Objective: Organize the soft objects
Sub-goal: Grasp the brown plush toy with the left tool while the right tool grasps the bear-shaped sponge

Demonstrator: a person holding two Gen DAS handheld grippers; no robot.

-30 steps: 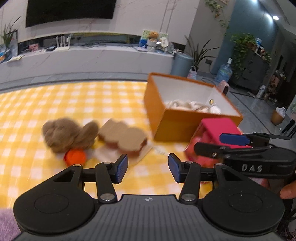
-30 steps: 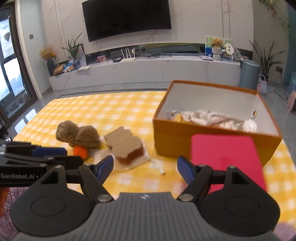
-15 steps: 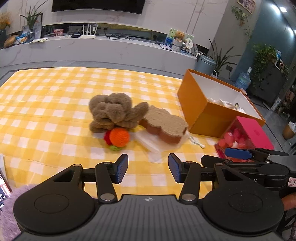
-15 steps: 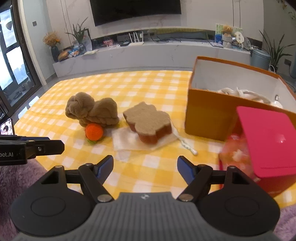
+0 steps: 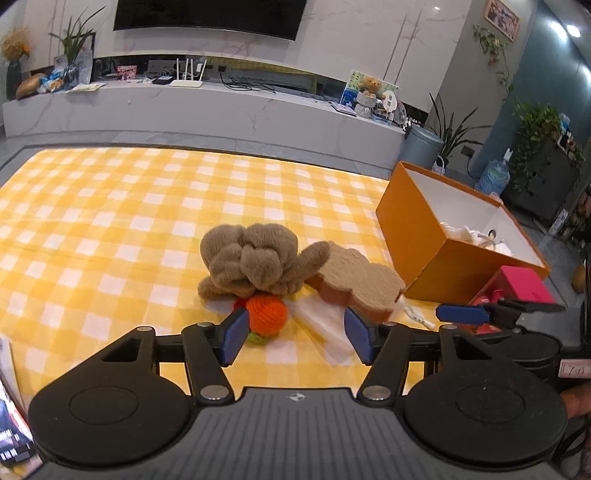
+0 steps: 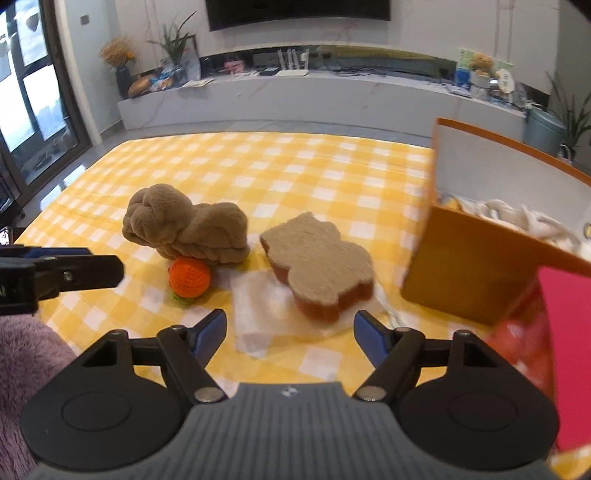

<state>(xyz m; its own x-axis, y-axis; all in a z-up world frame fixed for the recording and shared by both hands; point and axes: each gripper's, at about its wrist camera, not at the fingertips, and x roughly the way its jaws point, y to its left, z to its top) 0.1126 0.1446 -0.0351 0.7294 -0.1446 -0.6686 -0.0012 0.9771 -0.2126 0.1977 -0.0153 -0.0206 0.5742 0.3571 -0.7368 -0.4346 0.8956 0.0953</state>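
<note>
low in the left wrist frame, left gripper [image 5: 293, 338] spread wide, nothing held, blue pads flanking the orange knitted ball [image 5: 266, 314] at frame centre. low in the right wrist frame, right gripper [image 6: 290, 334] equally wide and empty, above white paper [image 6: 258, 306]. just beyond, brown plush toy [image 5: 255, 262] resting over the ball, touching the tan bear-shaped cushion [image 6: 319, 262] in the left view, apart from it in the right view. at right edge, pink-lidded box [image 5: 521, 284], contents blurred, perhaps red pieces. behind it, orange box [image 5: 424, 236] holding white cloth [image 6: 517, 218]. yellow checked tablecloth [image 5: 147, 206] underneath, tv [image 5: 210, 16] at upper centre.
</note>
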